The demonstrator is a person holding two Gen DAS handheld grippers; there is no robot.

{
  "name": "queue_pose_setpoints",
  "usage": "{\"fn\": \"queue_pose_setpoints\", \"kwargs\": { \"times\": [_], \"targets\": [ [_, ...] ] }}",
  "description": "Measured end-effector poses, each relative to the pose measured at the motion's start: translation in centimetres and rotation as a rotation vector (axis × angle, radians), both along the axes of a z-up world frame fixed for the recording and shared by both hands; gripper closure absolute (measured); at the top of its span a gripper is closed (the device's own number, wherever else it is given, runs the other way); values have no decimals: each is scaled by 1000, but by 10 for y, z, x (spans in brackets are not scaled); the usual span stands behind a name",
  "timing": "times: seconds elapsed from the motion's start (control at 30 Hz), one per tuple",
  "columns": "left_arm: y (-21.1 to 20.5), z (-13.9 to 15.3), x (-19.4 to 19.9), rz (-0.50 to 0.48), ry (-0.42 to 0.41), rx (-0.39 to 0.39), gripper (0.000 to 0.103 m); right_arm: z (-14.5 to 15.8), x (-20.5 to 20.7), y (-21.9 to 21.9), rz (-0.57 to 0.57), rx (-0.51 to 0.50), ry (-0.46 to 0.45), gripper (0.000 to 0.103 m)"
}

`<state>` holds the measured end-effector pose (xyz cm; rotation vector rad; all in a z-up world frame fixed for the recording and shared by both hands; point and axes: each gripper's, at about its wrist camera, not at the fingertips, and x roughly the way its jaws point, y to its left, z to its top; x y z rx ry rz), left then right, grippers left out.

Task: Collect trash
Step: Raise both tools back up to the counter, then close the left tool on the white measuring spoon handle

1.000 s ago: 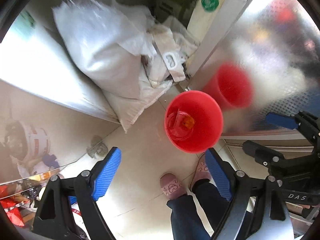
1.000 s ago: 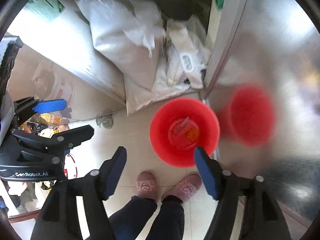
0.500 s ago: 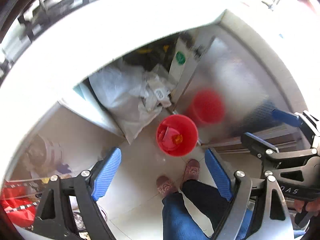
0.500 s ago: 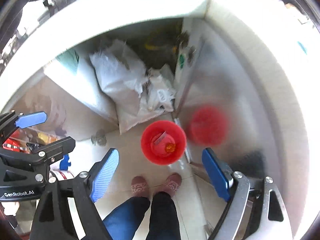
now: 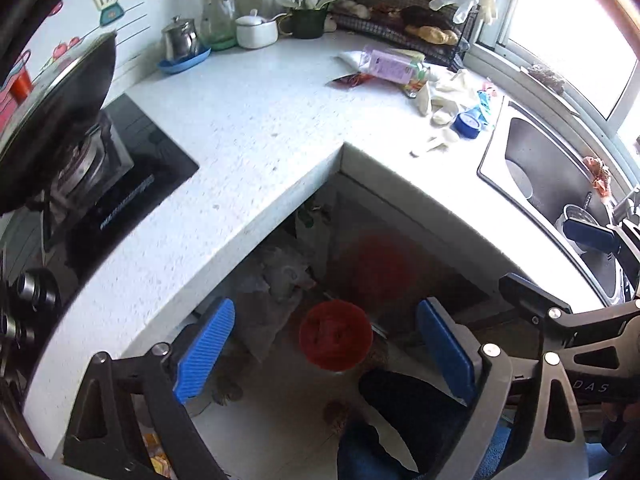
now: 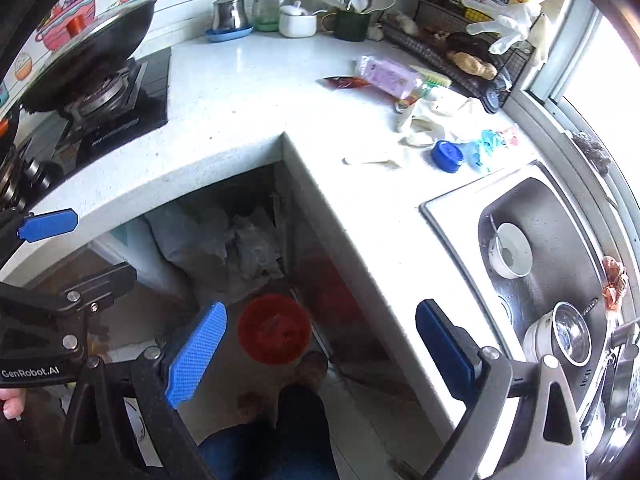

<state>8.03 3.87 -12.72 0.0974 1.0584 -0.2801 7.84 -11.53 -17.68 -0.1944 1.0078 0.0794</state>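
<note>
A red bin (image 5: 335, 334) (image 6: 274, 334) with scraps inside stands on the floor far below, by the counter's inner corner. On the white counter (image 5: 256, 120) lie a purple packet (image 5: 390, 66) (image 6: 386, 74), a red wrapper (image 5: 348, 79), crumpled white gloves (image 5: 438, 98) (image 6: 432, 120) and a blue lid (image 5: 467, 126) (image 6: 447, 155). My left gripper (image 5: 325, 306) hangs high above the bin, its jaws opening with nothing between them. My right gripper (image 6: 322, 307) is beside it at the same height, its jaws also opening and empty.
A wok sits on the black hob (image 5: 132, 184) at left. The steel sink (image 6: 552, 248) at right holds bowls. Jars and a utensil cup (image 6: 352, 20) line the back wall, next to a wire rack (image 6: 460, 52). White sacks (image 6: 224, 248) fill the space under the counter. A person's legs (image 6: 296, 420) stand below.
Both grippers have risen from just above the red bin to above counter height. The bin now looks small, the countertop and sink have come into view, and both jaws stand wider.
</note>
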Motion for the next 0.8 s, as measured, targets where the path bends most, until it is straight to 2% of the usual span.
{"fn": "queue_pose_setpoints", "kwargs": {
  "times": [0.17,0.4,0.63,0.8],
  "targets": [
    [-41,22,34,-91,-27,12,1,19,17,-32,-97,2,-42,8],
    [-100,28,95,-212,-37,25,1,35,49,-85,-212,22,-54,8],
    [-157,4,147,-359,82,40,1,29,93,-133,-284,40,-31,8],
    [-180,-26,177,-378,156,85,1,11,119,-157,-305,78,23,8]
  ]
}}
